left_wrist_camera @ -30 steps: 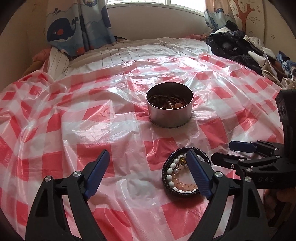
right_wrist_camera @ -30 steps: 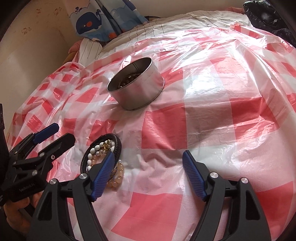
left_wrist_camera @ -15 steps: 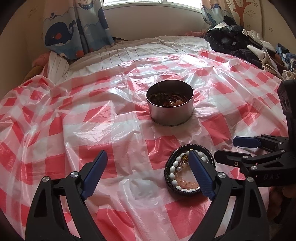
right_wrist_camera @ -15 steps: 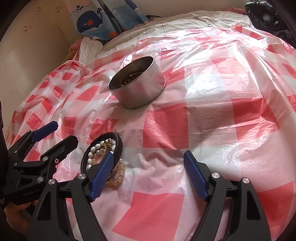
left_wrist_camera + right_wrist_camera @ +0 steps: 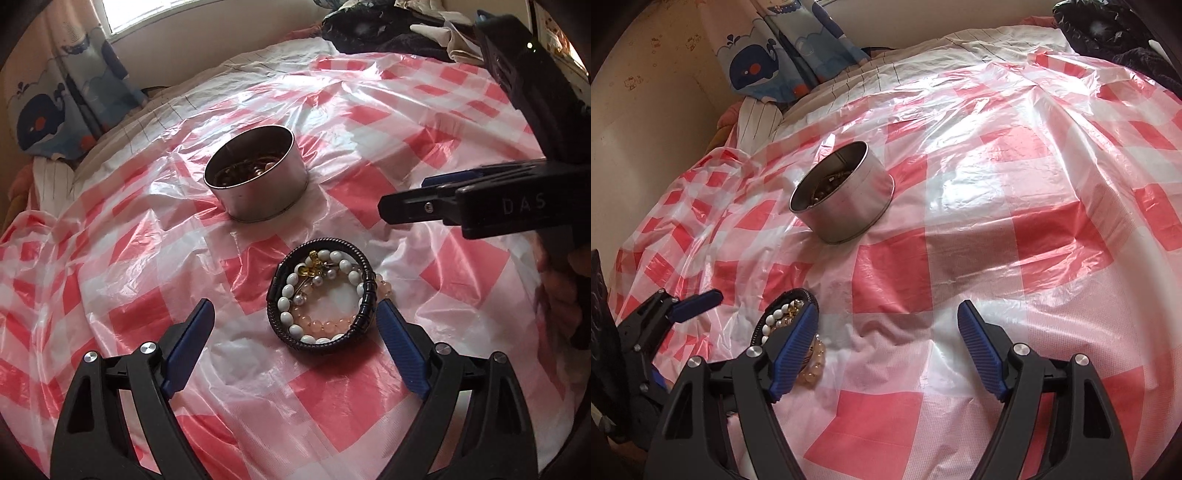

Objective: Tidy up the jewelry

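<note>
Bracelets (image 5: 320, 300) are seen piled flat on a red-and-white checked plastic sheet (image 5: 388, 387) spread over a bed, just in front of the left claw (image 5: 293, 325). The pile is ringed by a black braided bracelet (image 5: 365, 306), within which a white oval-bead bracelet (image 5: 286, 314) and a pink bead bracelet (image 5: 325, 325) are nested; the rings lie face-up, so no clear long axis is shown. The left claw is held released, its blue pads wide apart, with the pile between and slightly beyond its tips and its right pad just beside the black ring. The right claw (image 5: 888, 332) is likewise held released over bare sheet, nothing being gripped; the pile is partly hidden behind its left pad. A round metal tin (image 5: 258, 177), open-topped and upright, is set beyond the pile, with beaded pieces visible inside. A whale-print curtain (image 5: 757, 66), a striped bedsheet (image 5: 879, 74) and dark clothing (image 5: 376, 29) are seen at the far edge.
</note>
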Demonstrator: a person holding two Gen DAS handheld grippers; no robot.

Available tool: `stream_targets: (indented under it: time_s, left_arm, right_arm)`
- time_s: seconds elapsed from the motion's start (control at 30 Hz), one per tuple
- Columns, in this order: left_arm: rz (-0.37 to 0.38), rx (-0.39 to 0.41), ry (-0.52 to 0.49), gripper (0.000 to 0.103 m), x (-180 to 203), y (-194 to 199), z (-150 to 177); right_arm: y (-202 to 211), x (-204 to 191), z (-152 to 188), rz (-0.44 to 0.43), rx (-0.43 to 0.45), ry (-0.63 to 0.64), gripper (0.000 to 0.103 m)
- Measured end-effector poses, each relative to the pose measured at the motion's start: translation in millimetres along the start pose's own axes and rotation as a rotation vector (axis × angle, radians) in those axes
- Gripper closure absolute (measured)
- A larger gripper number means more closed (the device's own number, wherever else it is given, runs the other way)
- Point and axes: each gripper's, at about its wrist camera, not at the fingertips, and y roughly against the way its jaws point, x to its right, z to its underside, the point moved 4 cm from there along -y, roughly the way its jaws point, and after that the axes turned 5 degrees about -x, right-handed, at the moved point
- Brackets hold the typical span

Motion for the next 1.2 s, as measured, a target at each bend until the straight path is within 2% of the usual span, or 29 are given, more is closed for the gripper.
stream_targets:
  time_s: [0.1, 0.17, 0.27, 0.43, 0.57, 0.67, 0.73, 0.8, 0.9, 1.03, 1.2]
  left_arm:
    - [0.011, -0.005, 0.042, 0.018, -4.0, -2.2, -0.7]
    - [-0.015, 0.002, 0.066, 0.018, -10.2, -1.6, -0.8]
    - [-0.054, 0.011, 0.154, 0.018, -30.5, -2.4, -2.6]
    - [-0.087, -0.002, 0.291, 0.018, -63.6, -7.2, 0.9]
    - [-0.051, 0.025, 0.281, 0.018, -61.8, -4.0, -2.7]
    - [-0.058, -0.002, 0.249, 0.017, -55.0, -16.9, -7.7]
    - [-0.06, -0.033, 0.272, 0.017, -56.6, -27.0, -6.3]
    - [-0.064, -0.058, 0.307, 0.017, -61.0, -32.2, -2.1]
    - [-0.093, -0.07, 0.353, 0.016, -72.2, -32.6, 3.1]
    - [-0.121, -0.079, 0.368, 0.015, -78.9, -32.4, 5.7]
    - [-0.146, -0.025, 0.317, 0.015, -71.6, -22.3, -2.3]
  right_arm:
    - [-1.6, -0.4, 1.1, 0.003, -0.01, 0.004, 0.028]
    - [-2.8, -0.7, 1.9, 0.007, -0.017, 0.007, 0.028]
    - [-5.6, -3.4, 3.4, 0.018, -0.028, 0.02, 0.028]
    - [-12.2, -22.2, 9.4, 0.06, -0.048, 0.128, 0.028]
    - [-16.6, -33.9, 14.7, 0.101, -0.056, 0.214, 0.028]
    - [-21.3, -39.0, 16.0, 0.122, -0.059, 0.249, 0.028]
    - [-25.7, -43.8, 16.1, 0.134, -0.066, 0.277, 0.028]
    - [-32.0, -46.5, 16.7, 0.179, -0.082, 0.306, 0.025]
    - [-29.6, -45.5, 16.8, 0.294, -0.068, 0.37, 0.017]
    - [-13.6, -24.3, 7.7, 0.468, -0.016, 0.361, 0.017]
    - [-6.7, -15.4, 4.4, 0.476, -0.004, 0.342, 0.017]
